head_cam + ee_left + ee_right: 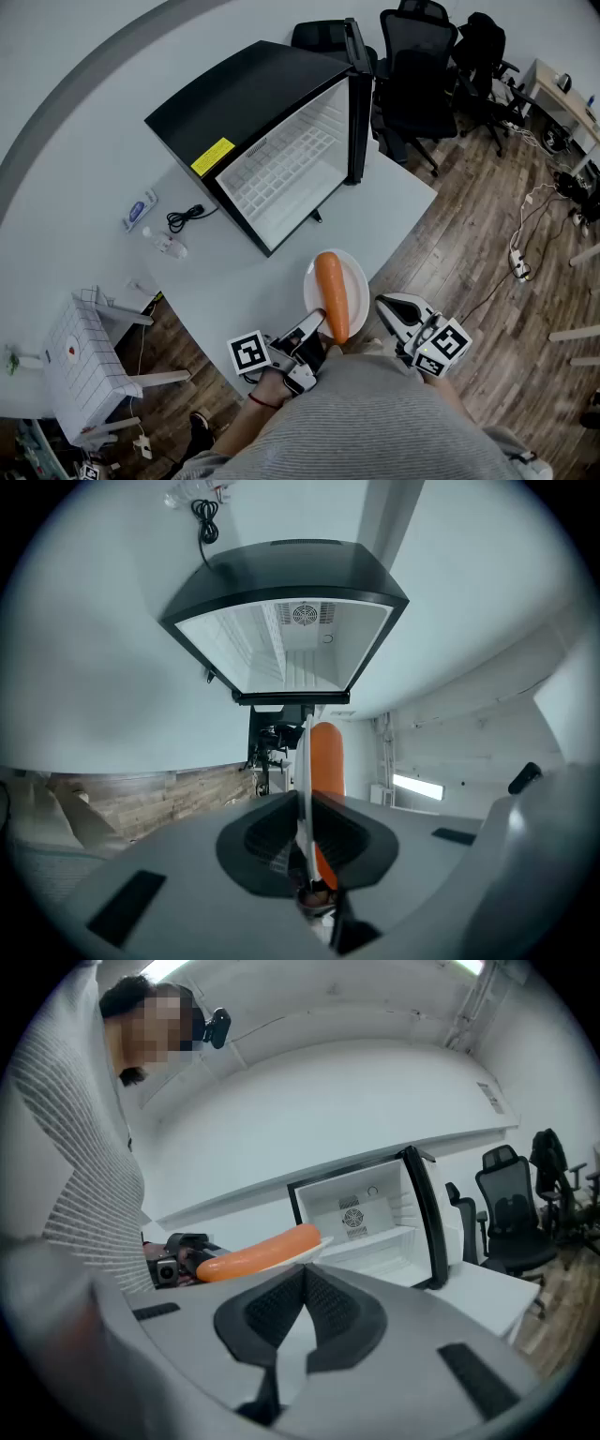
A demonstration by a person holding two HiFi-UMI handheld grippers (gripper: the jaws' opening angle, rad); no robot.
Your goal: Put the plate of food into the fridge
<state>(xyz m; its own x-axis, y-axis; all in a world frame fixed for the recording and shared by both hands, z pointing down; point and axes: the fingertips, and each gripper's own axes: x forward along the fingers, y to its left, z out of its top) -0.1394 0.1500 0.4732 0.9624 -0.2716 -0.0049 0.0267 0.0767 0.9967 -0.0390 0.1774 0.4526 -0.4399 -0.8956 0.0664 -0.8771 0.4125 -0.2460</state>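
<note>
A white plate (355,273) with a long orange piece of food (331,292) is held over the white table's (103,169) near edge. My left gripper (314,330) is shut on the plate's near rim. In the left gripper view the plate (302,761) shows edge-on between the jaws, the orange food (327,755) on its right. The black mini fridge (253,103) lies beyond, door (357,103) open, white inside (300,653) bare. My right gripper (384,307) hangs to the plate's right, shut on nothing; from it I see the food (258,1252) and fridge (370,1213).
Black office chairs (417,66) stand behind the fridge door. A black cable (187,217) and small white items (139,211) lie on the table left of the fridge. A white rack (84,361) stands on the floor at left, a power strip (518,262) at right.
</note>
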